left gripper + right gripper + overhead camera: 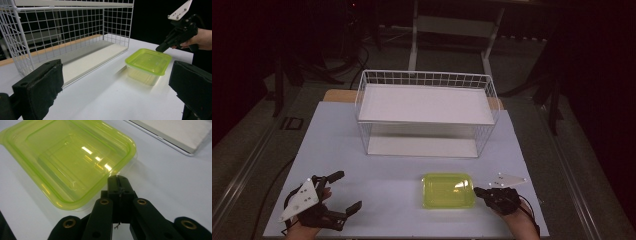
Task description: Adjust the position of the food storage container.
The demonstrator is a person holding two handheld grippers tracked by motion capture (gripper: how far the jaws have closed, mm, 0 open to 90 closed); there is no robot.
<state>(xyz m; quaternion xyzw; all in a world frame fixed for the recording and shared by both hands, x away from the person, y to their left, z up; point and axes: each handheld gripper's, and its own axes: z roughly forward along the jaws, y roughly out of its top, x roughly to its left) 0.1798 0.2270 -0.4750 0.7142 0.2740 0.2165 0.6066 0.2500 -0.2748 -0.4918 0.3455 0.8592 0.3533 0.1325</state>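
Box: I see the green lidded box [448,190] flat on the table [377,190], near the front edge, in front of the wire rack [426,113] and apart from it.
Weight: I judge it light; it looks empty through the clear plastic.
Feel: thin walls and lid, likely to flex and to slide on the smooth top; the glossy lid looks slippery.
Grip point: I'd take the lid rim on a short side, where the lip sticks out; a squeeze across the body could buckle it.
Right gripper: my right gripper [117,182] has its jaws closed together with nothing between them, tip just beside the box's right-hand rim; I cannot tell if it touches.
Left gripper: my left gripper [346,192] is spread wide and empty, well to the left of the box.
Edges: the table's front edge is close behind the box.
Room: bare top lies between the box and the rack and between the box and the left gripper; the rack's lower shelf opens toward me.
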